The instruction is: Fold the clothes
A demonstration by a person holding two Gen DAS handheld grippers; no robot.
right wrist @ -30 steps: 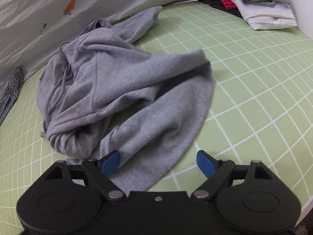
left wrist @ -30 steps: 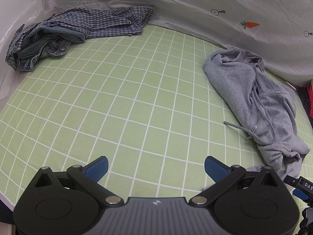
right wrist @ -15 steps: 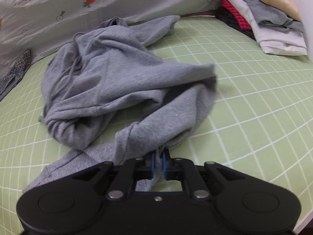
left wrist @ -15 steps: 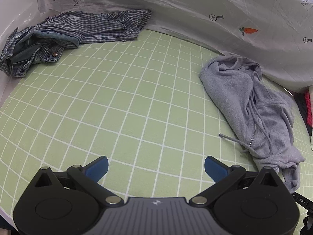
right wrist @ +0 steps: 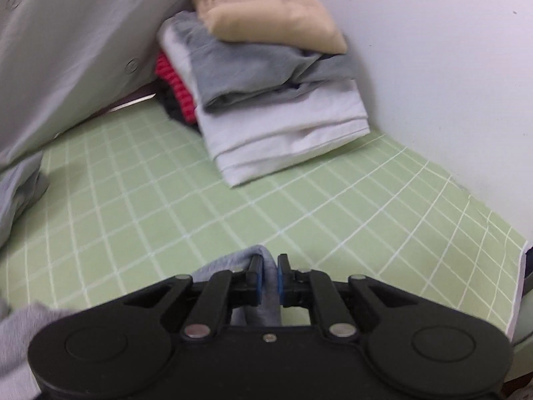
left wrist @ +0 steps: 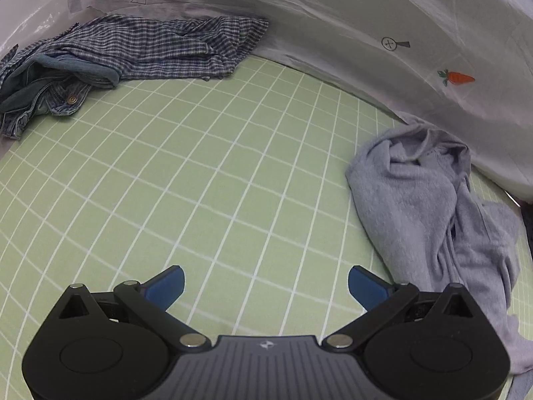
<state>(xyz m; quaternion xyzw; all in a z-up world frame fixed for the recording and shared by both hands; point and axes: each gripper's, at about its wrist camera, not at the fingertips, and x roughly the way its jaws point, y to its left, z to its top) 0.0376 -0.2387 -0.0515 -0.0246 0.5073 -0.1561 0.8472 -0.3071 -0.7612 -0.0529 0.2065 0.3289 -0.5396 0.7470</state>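
A grey hoodie lies crumpled at the right of the green checked sheet, drawn out in a long strip toward the lower right. My left gripper hovers open over bare sheet to the hoodie's left, nothing between its blue pads. In the right wrist view, my right gripper pinches a fold of the grey hoodie; its jaws are opening very slightly, with the fabric still between the pads. More of the hoodie trails off at the left edge.
A stack of folded clothes sits in the far corner against the white wall. A plaid shirt over denim lies at the far left. A white printed sheet hangs along the back.
My right gripper shut on the hoodie's fabric and swung right toward the folded stack, pulling the cloth along. The left gripper shifted sideways, still open; the hoodie now looks stretched out.
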